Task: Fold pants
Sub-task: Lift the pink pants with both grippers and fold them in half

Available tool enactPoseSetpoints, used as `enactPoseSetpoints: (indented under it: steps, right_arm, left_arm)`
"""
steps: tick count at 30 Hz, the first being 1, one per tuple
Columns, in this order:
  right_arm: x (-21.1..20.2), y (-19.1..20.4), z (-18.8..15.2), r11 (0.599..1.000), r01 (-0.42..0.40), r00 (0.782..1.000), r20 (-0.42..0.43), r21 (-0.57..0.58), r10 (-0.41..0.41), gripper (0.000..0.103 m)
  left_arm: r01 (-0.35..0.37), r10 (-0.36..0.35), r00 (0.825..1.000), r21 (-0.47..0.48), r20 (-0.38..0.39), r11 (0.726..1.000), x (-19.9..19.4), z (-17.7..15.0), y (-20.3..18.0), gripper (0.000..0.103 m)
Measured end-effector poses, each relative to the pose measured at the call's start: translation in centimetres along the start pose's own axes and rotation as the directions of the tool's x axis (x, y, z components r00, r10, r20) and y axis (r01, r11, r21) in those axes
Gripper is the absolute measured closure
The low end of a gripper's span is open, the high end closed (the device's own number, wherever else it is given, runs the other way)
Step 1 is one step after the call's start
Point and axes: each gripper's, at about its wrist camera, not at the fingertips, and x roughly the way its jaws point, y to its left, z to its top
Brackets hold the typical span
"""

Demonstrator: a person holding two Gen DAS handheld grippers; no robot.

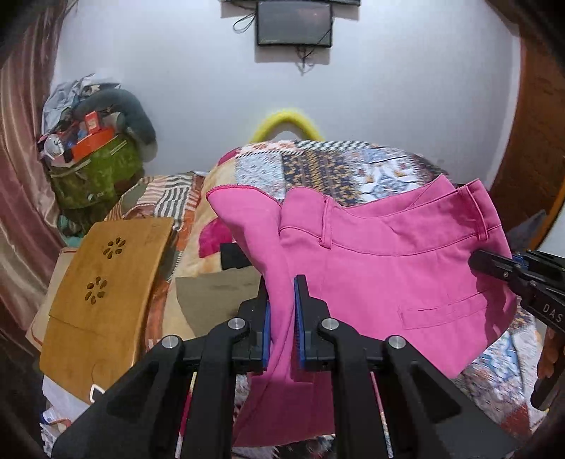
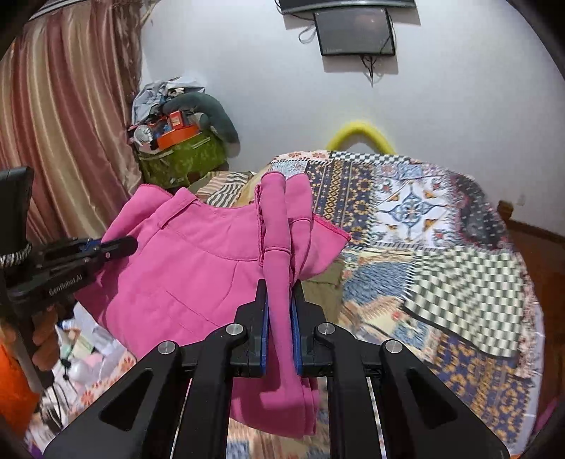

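We've got the pink pants (image 1: 381,254) up in the air, lifted clear above the patterned bedspread (image 2: 441,240). Our left tool (image 1: 282,293) is clenched on a bunched fold of pink fabric, the cloth squeezed between the blue pads (image 1: 301,317) and hanging down below them. Over in the right wrist view, our right tool (image 2: 279,293) is clamped the same way on a rolled ridge of the pants, fabric rising above the fingertips and drooping beneath.

Each tool shows up in the other's camera: the right tool bites the pink cloth at the right edge of the left view, near the waistband with its belt loop (image 1: 326,222), and the left tool pinches the far left side in the right view. A hand (image 2: 44,339) grips that handle from below.

Between the two grips the pants sag in a wide pink sheet, a welt pocket (image 1: 441,310) visible on the panel facing us.

Off to the left of the bed lies a wooden board (image 1: 102,282) with flower-shaped cutouts. Further back, a green bag (image 2: 183,159) piled with clutter sits beside the striped curtain (image 2: 63,116), and a dark screen (image 2: 355,31) hangs on the white wall.
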Motion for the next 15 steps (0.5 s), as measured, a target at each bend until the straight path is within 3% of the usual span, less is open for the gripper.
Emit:
enactPoseSetpoints:
  steps: [11, 15]
  right_arm:
    - [11.8, -0.8, -0.5, 1.0, 0.029, 0.993, -0.115, -0.003, -0.03, 0.094]
    - [15.2, -1.5, -2.1, 0.998, 0.058, 0.978, -0.198, -0.027, -0.062, 0.094]
  left_arm:
    - [-0.065, 0.068, 0.991, 0.025, -0.118, 0.998, 13.3, -1.4, 2.5, 0.092]
    - [-0.087, 0.1, 0.973, 0.071, -0.206, 0.994, 18.0, -3.6, 2.1, 0.091]
